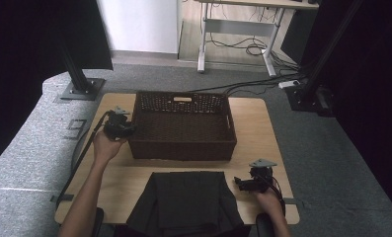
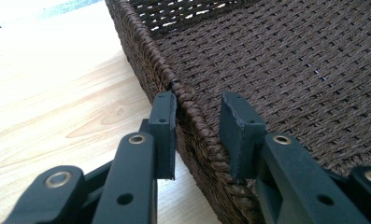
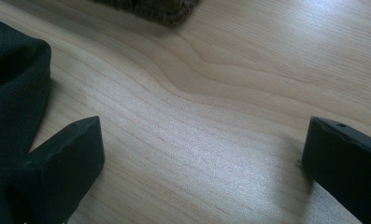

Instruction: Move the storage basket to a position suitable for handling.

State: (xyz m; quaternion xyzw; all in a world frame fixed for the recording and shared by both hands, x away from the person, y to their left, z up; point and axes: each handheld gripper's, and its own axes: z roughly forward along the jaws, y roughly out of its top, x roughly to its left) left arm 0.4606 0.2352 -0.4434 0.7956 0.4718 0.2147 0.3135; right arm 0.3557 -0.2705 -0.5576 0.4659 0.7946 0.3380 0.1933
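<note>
Dark brown woven rectangular basket (image 1: 182, 127) sits mid-table, nothing inside it that you can see. Your left gripper (image 2: 198, 122) has its jaws narrowed onto the basket's left rim, one pad outside the wall, one inside; the outer pad touches the weave, the inner one stands just off it, so call it a pinch on the rim rather than a firm clamp. In the high view the same left gripper (image 1: 118, 124) sits at the basket's left wall, near the back corner.

Progress: looks early. Basket is gripped but seems not yet shifted to any clear spot; the folded black cloth garment (image 1: 185, 200) lies flat at the near edge, untouched and outside the basket. Likely left: place the basket, then get the cloth in.

Your right gripper (image 3: 199, 154) hangs low over bare wood with jaws spread wide, nothing between them, the black cloth just beside one jaw.

Room: the light wooden table (image 1: 258, 128) has open strips left and right of the basket and a bare band between basket and cloth. The back edge is close behind the basket. The right gripper rests near the table's front right corner, so little margin there.
</note>
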